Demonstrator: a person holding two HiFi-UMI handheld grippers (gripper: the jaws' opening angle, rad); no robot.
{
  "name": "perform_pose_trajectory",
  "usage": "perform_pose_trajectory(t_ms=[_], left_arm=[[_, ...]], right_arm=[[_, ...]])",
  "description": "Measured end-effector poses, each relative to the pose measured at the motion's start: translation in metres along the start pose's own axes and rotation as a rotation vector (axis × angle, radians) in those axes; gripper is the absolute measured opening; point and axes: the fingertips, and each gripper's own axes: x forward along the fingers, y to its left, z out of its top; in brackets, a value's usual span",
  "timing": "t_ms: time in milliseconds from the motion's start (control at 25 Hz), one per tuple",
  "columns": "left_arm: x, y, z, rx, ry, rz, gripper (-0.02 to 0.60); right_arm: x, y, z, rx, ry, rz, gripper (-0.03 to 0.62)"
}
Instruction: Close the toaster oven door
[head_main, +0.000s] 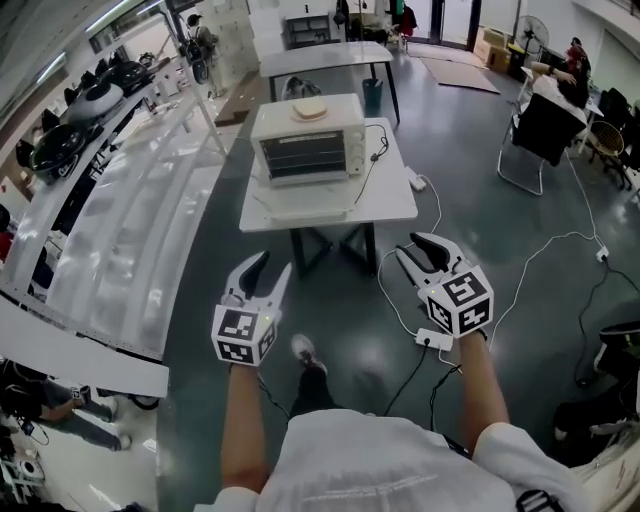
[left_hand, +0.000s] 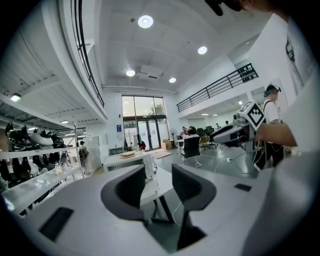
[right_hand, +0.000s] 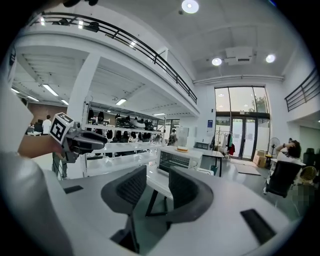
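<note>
A white toaster oven (head_main: 305, 140) stands on a white table (head_main: 390, 200) ahead of me, with a plate of bread (head_main: 309, 109) on its top. Its door (head_main: 305, 208) lies folded down and open towards me. Both grippers hang in the air short of the table, well apart from the oven. My left gripper (head_main: 273, 264) is open and empty, and so is my right gripper (head_main: 410, 247). The left gripper view has the oven (left_hand: 126, 164) far off behind its open jaws (left_hand: 159, 182). From the right gripper (right_hand: 157, 187) the oven (right_hand: 180, 160) also appears distant.
Long white shelf racks (head_main: 120, 230) run along the left. A power strip (head_main: 433, 340) and cables lie on the floor by my right gripper. A second table (head_main: 325, 58) stands behind the oven's table, and a seated person and chair (head_main: 545, 130) are at the back right.
</note>
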Motion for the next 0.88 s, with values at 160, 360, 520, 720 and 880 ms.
perform_pose_trajectory(t_ms=[160,360,520,720,880], left_arm=[[0.042,0.04,-0.003,0.021,-0.019,-0.026,0.172],[0.093,0.113,-0.009,0.017,-0.016,-0.011,0.172],[0.132,0.161,-0.005,0.0,-0.034,-0.023,0.149],[0.17,0.207,-0.004,-0.005,-0.033,-0.07,0.149],[0.197,0.231,-0.012,-0.012,-0.013,-0.116,0.149]], right_arm=[[0.047,-0.019,0.003,0.009,0.023,-0.038,0.144],[0.115,-0.039,0.015,-0.008,0.064,-0.06,0.143],[0.162,-0.059,0.029,0.013,0.081,-0.1,0.143],[0.215,-0.073,0.047,0.036,0.082,-0.135,0.143],[0.252,-0.079,0.05,0.003,0.118,-0.142,0.143]])
